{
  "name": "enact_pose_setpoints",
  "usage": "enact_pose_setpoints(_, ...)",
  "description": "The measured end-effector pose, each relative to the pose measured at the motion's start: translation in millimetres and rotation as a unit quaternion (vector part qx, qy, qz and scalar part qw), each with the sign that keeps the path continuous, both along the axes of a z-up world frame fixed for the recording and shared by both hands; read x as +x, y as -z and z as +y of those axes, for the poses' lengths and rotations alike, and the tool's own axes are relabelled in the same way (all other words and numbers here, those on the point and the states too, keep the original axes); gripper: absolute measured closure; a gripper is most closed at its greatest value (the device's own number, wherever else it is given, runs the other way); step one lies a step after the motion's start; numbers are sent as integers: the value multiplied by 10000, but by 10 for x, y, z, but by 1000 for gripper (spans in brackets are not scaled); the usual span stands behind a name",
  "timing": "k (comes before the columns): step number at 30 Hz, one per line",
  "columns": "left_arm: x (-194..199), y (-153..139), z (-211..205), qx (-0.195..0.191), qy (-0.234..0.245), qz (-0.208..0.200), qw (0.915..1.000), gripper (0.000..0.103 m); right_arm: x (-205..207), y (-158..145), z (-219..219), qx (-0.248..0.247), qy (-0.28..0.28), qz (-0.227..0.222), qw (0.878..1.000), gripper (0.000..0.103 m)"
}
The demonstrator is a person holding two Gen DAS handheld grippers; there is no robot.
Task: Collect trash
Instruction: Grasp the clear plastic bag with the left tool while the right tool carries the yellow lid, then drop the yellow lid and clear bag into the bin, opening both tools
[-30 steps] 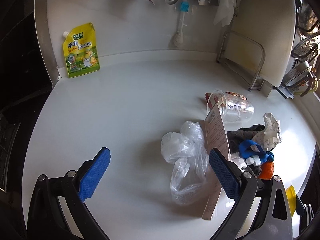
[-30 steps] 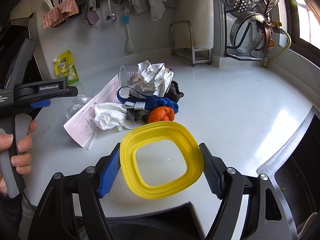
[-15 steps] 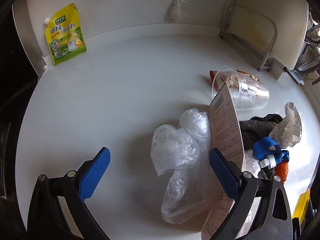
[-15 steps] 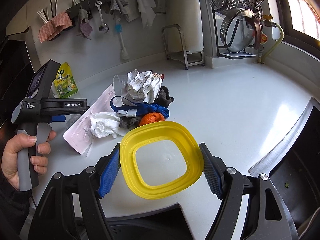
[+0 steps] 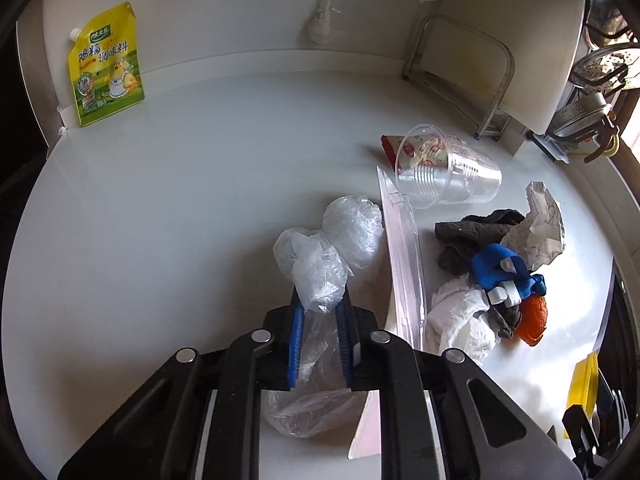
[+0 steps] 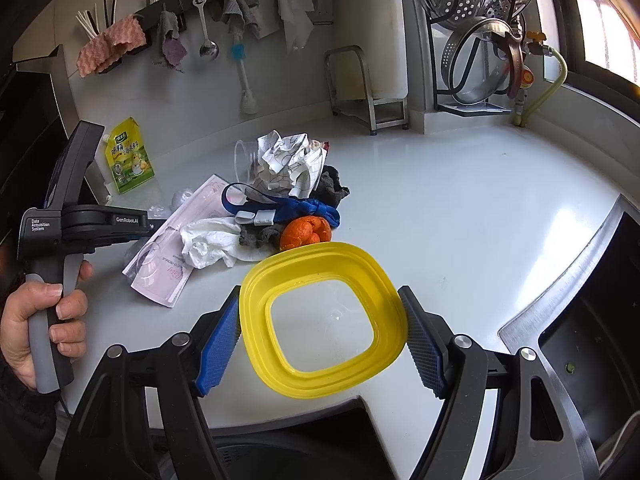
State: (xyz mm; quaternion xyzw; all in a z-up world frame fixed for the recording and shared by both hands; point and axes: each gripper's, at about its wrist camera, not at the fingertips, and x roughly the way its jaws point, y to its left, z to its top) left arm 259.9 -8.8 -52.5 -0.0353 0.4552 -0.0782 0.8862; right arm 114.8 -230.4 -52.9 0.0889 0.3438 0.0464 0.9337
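My left gripper (image 5: pixel 320 304) is shut on a crumpled clear plastic bag (image 5: pixel 320 256) lying on the white counter (image 5: pixel 180 208). Right of it lie a pink flat package (image 5: pixel 400 256), a clear plastic cup (image 5: pixel 448 172) on its side, crumpled paper (image 5: pixel 540 224), a blue strap (image 5: pixel 504 272), white tissue (image 5: pixel 456 316), a grey rag (image 5: pixel 472 232) and orange peel (image 5: pixel 532 316). My right gripper (image 6: pixel 322 320) is shut on a yellow-rimmed container lid (image 6: pixel 320 316), held above the counter's front edge. The trash pile (image 6: pixel 280 204) lies just beyond it.
A yellow seasoning pouch (image 5: pixel 106 64) leans on the back wall at the left. A metal rack with a cutting board (image 5: pixel 512 52) stands at the back right. A dish rack with steamers (image 6: pixel 480 40) and a dark sink (image 6: pixel 592 344) are on the right.
My left gripper moved forward and down over the plastic bag and closed on it; it was wide open before. My right gripper kept holding the yellow lid, nearly still.
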Motion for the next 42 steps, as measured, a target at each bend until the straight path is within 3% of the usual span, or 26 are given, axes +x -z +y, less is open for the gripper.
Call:
enact_pose_setpoints(11, -505, -213, 245, 72, -54, -458, 9989, 93, -247, -65, 22, -20, 56, 9, 10000, 31)
enact_pose_setpoints(15, -860, -332, 263, 275, -44, -803, 9964, 93, -435, -108, 27, -56, 125, 2, 9999, 31)
enact_pose_setpoints(22, -1567, -461, 242, 177, 242, -1114, 9933, 93, -906, -150, 32, -31, 342, -18, 9994, 31)
enact_pose_setpoints(32, -2500, -409, -12, 166, 904, -1268, 9877, 93, -1598, -43, 100, -166, 514, 75, 9985, 31)
enact_pose_setpoints(42, -2993, -133, -229, 108, 1384, -979, 9855, 93, -2082, 111, 105, -413, 561, 271, 9972, 31)
